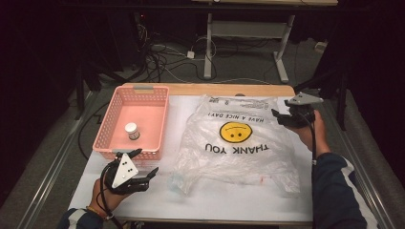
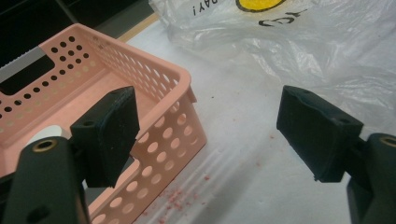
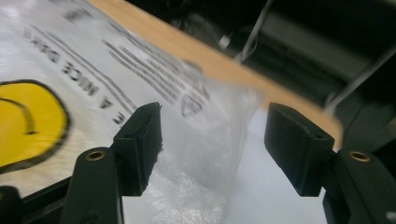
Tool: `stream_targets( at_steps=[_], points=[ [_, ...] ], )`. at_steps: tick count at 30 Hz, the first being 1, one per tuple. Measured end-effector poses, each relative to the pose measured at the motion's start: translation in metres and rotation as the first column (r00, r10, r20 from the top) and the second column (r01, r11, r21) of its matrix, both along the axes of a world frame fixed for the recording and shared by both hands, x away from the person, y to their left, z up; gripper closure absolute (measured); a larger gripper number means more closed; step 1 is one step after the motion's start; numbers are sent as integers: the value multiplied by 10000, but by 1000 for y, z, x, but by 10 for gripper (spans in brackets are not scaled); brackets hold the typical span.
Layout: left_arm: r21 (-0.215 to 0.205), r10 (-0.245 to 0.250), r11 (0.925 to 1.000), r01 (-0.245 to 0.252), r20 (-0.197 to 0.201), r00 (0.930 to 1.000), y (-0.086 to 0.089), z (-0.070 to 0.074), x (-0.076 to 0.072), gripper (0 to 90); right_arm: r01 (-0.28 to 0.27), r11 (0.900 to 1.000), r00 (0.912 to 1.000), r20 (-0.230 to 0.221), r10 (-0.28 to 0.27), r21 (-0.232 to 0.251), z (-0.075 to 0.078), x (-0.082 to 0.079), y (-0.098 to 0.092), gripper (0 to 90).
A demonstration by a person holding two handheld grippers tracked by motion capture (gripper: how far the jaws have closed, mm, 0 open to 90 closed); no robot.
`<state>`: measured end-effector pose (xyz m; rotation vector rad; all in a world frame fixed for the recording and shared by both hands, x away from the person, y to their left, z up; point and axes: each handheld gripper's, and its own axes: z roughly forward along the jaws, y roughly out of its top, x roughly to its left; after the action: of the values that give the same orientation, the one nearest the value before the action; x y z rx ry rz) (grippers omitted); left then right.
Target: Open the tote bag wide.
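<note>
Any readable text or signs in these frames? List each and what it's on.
"THANK YOU": on the clear plastic bag, upside down in the high view, below a yellow smiley face.
"HAVE A NICE DAY!": same bag, above the smiley, also upside down.
Small print along the bag's far edge: too small and blurred to read.
Jar in the pink basket: no label legible.

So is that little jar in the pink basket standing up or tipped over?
Upright: the jar stands on the basket's floor, its pale lid facing up.
</note>
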<state>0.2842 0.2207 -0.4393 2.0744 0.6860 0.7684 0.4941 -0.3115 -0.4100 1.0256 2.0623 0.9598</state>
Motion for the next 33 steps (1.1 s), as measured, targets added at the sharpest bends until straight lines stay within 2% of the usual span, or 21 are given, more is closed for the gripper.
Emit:
stream_targets(
  at_steps=[1, 5, 6, 9, 10, 11, 12, 13, 14, 15, 19, 21, 22, 23, 24, 25, 26, 27, 28, 31, 33],
  points=[
    [22, -46, 10000, 47, -20, 10000, 0, 0, 0, 207, 474, 9984, 9983, -368, -462, 309, -13, 13, -5, 377],
    [-7, -223, 9998, 223, 5, 9998, -1, 0, -2, 207, 941, 9955, 9908, -981, -928, 80, -28, 27, -6, 365],
    [16, -278, 9996, 278, 23, 9996, -2, 0, -1, 207, 1129, 9932, 9859, -1278, -1083, 290, -34, 34, -5, 364],
    [32, -371, 9993, 371, 8, 9993, -1, 0, 3, 207, 967, 9948, 9871, -1311, -919, 309, -38, 39, 0, 364],
    [30, -387, 9992, 387, 3, 9993, -1, 0, 4, 207, 903, 9959, 9865, -1373, -891, 29, -40, 44, 6, 457],
    [40, -420, 9991, 420, 9, 9991, -1, 0, 4, 207, 903, 9959, 9865, -1373, -891, 29, -40, 44, 6, 457],
    [53, -459, 9989, 459, 37, 9989, 0, 0, 5, 207, 781, 9969, 9859, -1483, -775, -21, -41, 48, 10, 598],
    [57, -488, 9988, 487, 91, 9988, 0, 0, 5, 207, 781, 9969, 9859, -1483, -775, -21, -41, 48, 10, 598],
    [34, -509, 9987, 509, 113, 9986, 1, 0, 7, 207, 733, 9972, 9851, -1551, -748, -151, -41, 50, 12, 686],
    [-20, -541, 9985, 542, 85, 9985, 0, 0, 9, 207, 600, 9963, 9847, -1597, -692, -613, -42, 52, 17, 803],
    [51, -895, 9960, 894, 168, 9958, -5, 1, 14, 208, 803, 9945, 9830, -1598, -902, -679, -39, 53, 17, 900],
    [-31, -1081, 9941, 1081, 187, 9940, -7, 1, 14, 208, 1389, 9881, 9791, -1408, -1470, -657, -36, 53, 13, 900],
    [-47, -1154, 9933, 1156, 210, 9931, -7, 2, 13, 208, 2113, 9755, 9681, -1244, -2174, -606, -32, 53, 4, 900],
    [-61, -1200, 9927, 1202, 246, 9925, -6, 2, 12, 208, 2113, 9755, 9681, -1244, -2174, -606, -32, 53, 4, 900],
    [-70, -1225, 9924, 1227, 301, 9920, -6, 3, 11, 208, 2511, 9670, 9604, -1134, -2544, -430, -30, 53, -2, 900],
    [-119, -1261, 9919, 1266, 337, 9914, -5, 4, 10, 208, 3278, 9443, 9386, -1040, -3290, -295, -27, 51, -14, 900],
    [-200, -1287, 9914, 1295, 354, 9910, -4, 4, 9, 208, 3278, 9443, 9386, -1040, -3290, -295, -27, 51, -14, 900],
    [-252, -1288, 9912, 1298, 376, 9910, -3, 5, 9, 208, 3902, 9205, 9131, -1194, -3899, -221, -27, 48, -25, 900],
    [-279, -1282, 9912, 1293, 392, 9910, -2, 5, 8, 208, 3902, 9205, 9131, -1194, -3899, -221, -27, 48, -25, 900],
    [-184, -1184, 9927, 1191, 341, 9924, 0, 4, 7, 212, 4289, 9033, 8905, -1716, -4213, 77, -26, 40, -40, 900],
    [-226, -1154, 9930, 1163, 352, 9927, 2, 4, 5, 216, 4062, 9129, 8915, -2020, -4055, -396, -27, 28, -47, 900]
  ],
)
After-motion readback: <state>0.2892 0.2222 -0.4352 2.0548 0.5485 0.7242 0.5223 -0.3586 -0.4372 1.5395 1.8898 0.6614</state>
